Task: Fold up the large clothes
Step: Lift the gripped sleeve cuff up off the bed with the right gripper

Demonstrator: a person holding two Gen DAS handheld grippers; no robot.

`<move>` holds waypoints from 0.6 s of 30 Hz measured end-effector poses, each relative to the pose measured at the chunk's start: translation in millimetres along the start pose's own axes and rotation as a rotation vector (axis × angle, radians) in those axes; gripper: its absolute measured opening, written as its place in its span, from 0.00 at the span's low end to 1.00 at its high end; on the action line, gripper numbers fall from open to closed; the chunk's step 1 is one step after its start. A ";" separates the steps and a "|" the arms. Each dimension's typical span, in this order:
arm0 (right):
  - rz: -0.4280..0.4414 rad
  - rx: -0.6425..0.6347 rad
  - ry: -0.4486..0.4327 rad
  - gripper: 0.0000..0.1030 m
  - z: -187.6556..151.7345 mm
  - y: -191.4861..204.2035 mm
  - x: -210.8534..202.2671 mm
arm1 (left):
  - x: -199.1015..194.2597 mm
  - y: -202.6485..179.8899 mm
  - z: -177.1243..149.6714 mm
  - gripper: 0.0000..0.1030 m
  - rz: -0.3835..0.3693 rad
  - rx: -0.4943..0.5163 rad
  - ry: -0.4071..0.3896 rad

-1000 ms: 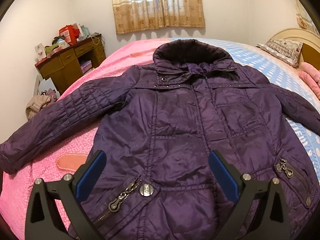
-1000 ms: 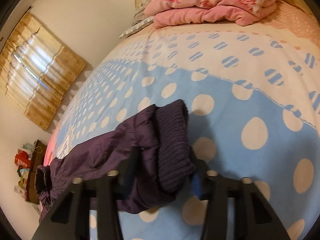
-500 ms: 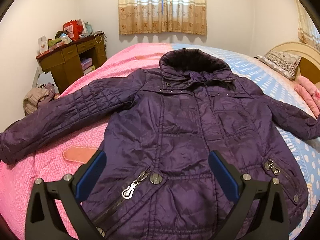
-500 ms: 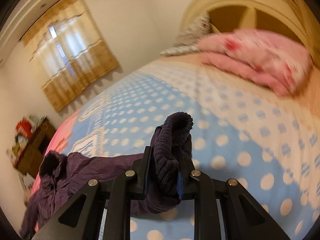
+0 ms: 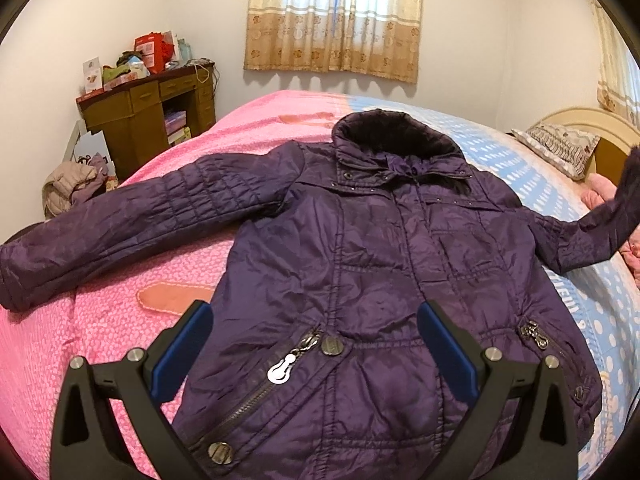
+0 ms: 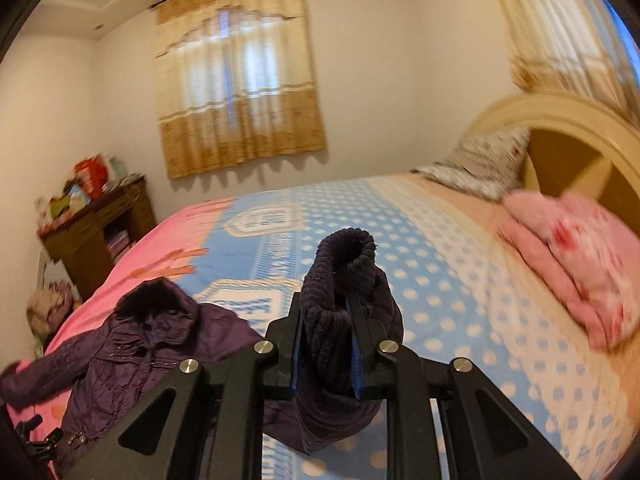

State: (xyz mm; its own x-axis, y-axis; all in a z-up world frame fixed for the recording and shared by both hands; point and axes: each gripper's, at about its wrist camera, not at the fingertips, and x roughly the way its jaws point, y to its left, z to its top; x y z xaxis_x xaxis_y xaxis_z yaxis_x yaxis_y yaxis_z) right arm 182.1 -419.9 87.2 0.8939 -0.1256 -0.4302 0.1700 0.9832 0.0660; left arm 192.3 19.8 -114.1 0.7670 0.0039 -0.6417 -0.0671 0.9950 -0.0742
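A large purple quilted jacket (image 5: 380, 264) lies face up on the bed, collar away from me, left sleeve stretched out over the pink cover. My left gripper (image 5: 314, 344) is open and empty, hovering over the jacket's lower front near a zip pocket. My right gripper (image 6: 326, 348) is shut on the ribbed knit cuff (image 6: 340, 276) of the jacket's right sleeve and holds it lifted above the bed. In the left wrist view that raised sleeve (image 5: 600, 232) rises at the right edge. The jacket body (image 6: 132, 340) lies low left in the right wrist view.
The bed has a pink half (image 5: 100, 320) and a blue dotted half (image 6: 460, 300). A folded pink blanket (image 6: 576, 256) and a pillow (image 6: 480, 168) lie by the headboard (image 6: 580, 140). A cluttered wooden desk (image 5: 148, 120) and a clothes heap (image 5: 72, 188) stand by the left wall.
My right gripper closed on the sleeve cuff, lifted it off the bed and swung toward the window. My left gripper tilted up slightly, staying open over the jacket hem.
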 end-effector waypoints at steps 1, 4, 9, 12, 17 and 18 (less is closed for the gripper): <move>0.014 -0.027 -0.003 0.18 5.9 14.4 -0.1 | -0.1 3.4 -0.7 1.00 -0.002 -0.008 0.001; 0.048 -0.101 -0.015 0.17 18.7 52.6 -1.8 | 0.7 10.6 -1.7 1.00 -0.004 -0.025 0.002; 0.113 -0.227 -0.037 0.17 33.4 120.4 -4.4 | 1.5 19.8 -2.0 1.00 -0.009 -0.051 0.001; 0.147 -0.301 -0.039 0.17 39.9 163.7 -3.5 | 0.1 24.7 -2.6 1.00 -0.011 -0.059 -0.002; 0.232 -0.405 -0.038 0.17 40.7 234.4 -1.4 | 0.8 35.6 -2.5 1.00 0.001 -0.083 -0.007; 0.251 -0.429 -0.034 0.17 38.3 249.2 -0.5 | 1.4 37.5 -2.6 1.00 0.001 -0.087 -0.006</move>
State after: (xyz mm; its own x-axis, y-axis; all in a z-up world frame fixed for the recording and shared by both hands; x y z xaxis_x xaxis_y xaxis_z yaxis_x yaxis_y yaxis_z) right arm 239.9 -179.9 138.4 0.8995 0.1246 -0.4187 -0.2316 0.9487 -0.2153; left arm 189.2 56.9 -119.8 0.7706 0.0058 -0.6373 -0.1229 0.9825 -0.1397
